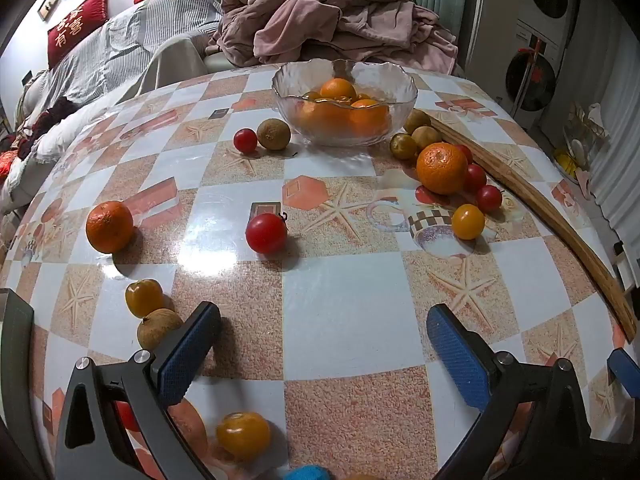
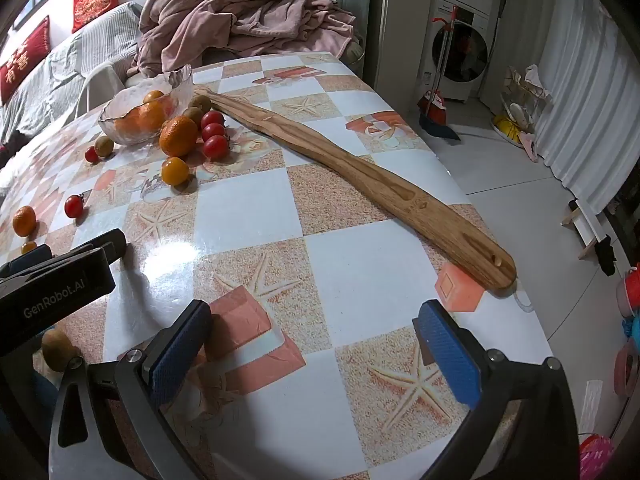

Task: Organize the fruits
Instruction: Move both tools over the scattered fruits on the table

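Note:
A glass bowl (image 1: 402,92) at the far side of the table holds several oranges. Loose fruit lies scattered around it: an orange (image 1: 109,226) at the left, a red tomato (image 1: 266,233) in the middle, another orange (image 1: 441,168) with red tomatoes and a yellow tomato (image 1: 467,221) at the right. My left gripper (image 1: 320,352) hovers open over bare tablecloth, a brown longan (image 1: 159,327) just beside its left finger. My right gripper (image 2: 316,354) is open too, with nothing between its pads, over the table's near right part. The bowl (image 2: 120,114) and fruit cluster show far left in the right wrist view.
A long wooden paddle (image 2: 360,176) lies diagonally along the table's right side. A pink blanket (image 1: 332,12) is heaped behind the bowl. The table edge (image 2: 500,248) drops off to the floor at right. A yellow tomato (image 1: 243,435) sits under my left gripper.

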Demonstrator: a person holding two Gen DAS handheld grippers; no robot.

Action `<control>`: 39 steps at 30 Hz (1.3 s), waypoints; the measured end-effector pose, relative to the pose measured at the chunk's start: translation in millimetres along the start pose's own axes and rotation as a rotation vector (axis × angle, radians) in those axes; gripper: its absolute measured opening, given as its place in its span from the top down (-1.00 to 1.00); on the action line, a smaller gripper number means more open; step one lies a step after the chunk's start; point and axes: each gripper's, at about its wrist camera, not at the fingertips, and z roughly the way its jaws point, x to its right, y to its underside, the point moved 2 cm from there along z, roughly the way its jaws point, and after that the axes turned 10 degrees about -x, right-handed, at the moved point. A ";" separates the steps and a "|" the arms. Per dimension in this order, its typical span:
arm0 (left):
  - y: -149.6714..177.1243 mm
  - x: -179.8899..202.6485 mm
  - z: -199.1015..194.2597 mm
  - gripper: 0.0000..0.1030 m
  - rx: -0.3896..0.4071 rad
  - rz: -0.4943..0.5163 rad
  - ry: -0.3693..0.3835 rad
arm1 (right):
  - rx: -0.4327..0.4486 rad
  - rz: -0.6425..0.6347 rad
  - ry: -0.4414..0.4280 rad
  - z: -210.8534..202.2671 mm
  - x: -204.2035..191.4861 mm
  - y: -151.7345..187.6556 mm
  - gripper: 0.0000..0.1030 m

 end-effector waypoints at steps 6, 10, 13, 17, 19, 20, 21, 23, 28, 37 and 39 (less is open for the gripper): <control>-2.4 -2.6 -2.8 -1.00 -0.081 0.005 -0.011 | -0.068 -0.008 -0.002 2.1 0.2 -7.7 -1.00; -3.4 -20.7 -31.4 -1.00 -0.095 0.004 0.007 | -0.188 -0.061 -0.013 10.2 -1.2 -20.0 -1.00; 8.8 -37.7 -64.2 -1.00 -0.080 0.001 -0.015 | -0.210 -0.107 -0.051 -3.9 -7.5 -23.0 -1.00; 28.1 -83.8 -93.5 -1.00 -0.147 -0.049 -0.053 | -0.208 -0.162 -0.164 -29.2 -22.0 -22.5 -1.00; 36.5 -100.4 -100.4 -1.00 -0.187 -0.069 -0.078 | -0.270 -0.211 -0.199 -32.9 -36.2 -19.7 -1.00; 41.2 -108.7 -101.9 -1.00 -0.209 -0.078 -0.089 | -0.294 -0.223 -0.217 -33.5 -41.5 -19.0 -1.00; 45.0 -115.9 -102.1 -1.00 -0.236 -0.085 -0.102 | -0.312 -0.230 -0.237 -36.4 -46.8 -17.6 -1.00; 50.7 -127.8 -102.5 -1.00 -0.262 -0.097 -0.120 | -0.342 -0.240 -0.247 -42.8 -56.2 -13.9 -1.00; 59.3 -137.6 -96.0 -1.00 -0.310 -0.077 -0.129 | -0.350 -0.242 -0.201 -50.9 -71.8 -8.7 -1.00; 54.6 -135.5 -88.4 -1.00 -0.359 -0.041 -0.071 | -0.365 -0.194 -0.171 -59.9 -81.3 -8.3 -1.00; 52.2 -133.4 -87.2 -1.00 -0.361 -0.035 -0.053 | -0.365 -0.182 -0.168 -61.3 -80.9 -7.7 -1.00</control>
